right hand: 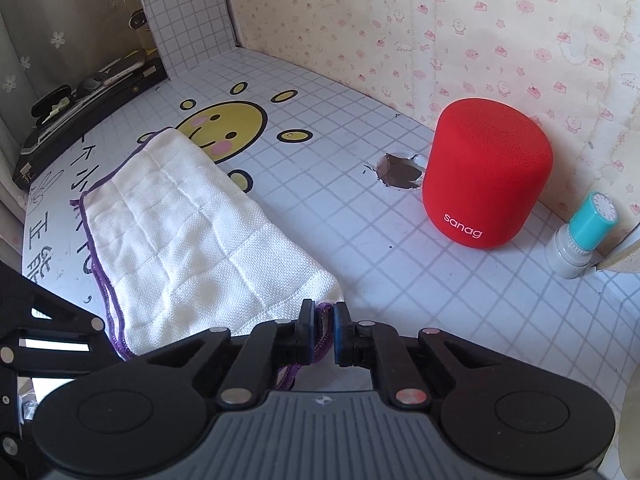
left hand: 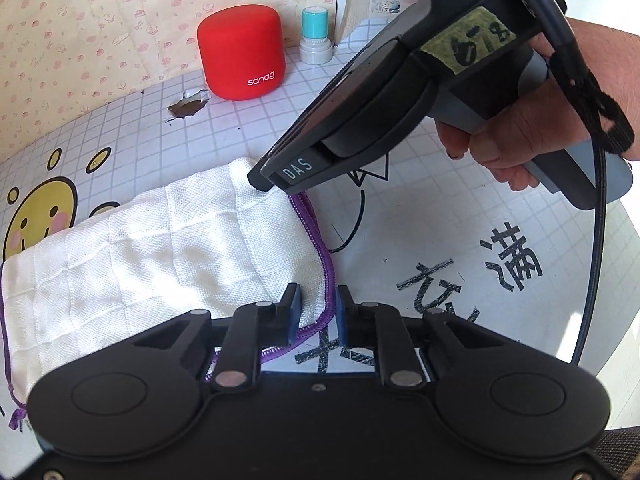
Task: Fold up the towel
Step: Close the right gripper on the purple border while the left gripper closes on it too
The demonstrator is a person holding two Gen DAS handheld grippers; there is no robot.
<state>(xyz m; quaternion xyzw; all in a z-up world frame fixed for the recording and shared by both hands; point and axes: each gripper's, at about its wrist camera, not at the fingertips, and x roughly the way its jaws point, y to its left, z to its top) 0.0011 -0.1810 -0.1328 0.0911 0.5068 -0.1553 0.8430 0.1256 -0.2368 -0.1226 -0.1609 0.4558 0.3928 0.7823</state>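
A white woven towel (left hand: 160,248) with purple stitched edging lies folded on the table; it also shows in the right wrist view (right hand: 192,240). My left gripper (left hand: 318,314) has its jaws a small gap apart, with the towel's near purple-edged corner between the blue pads. My right gripper (right hand: 323,332) has its jaws almost closed around the towel's other purple-edged corner. In the left wrist view the right gripper's body (left hand: 400,100) reaches down to the towel's far corner.
A red Sanag speaker (right hand: 484,176) and a teal-capped stamp (right hand: 580,240) stand by the wallpapered wall. A torn hole (right hand: 400,172) marks the grid-patterned table cover. A black case (right hand: 80,112) lies at the far left edge.
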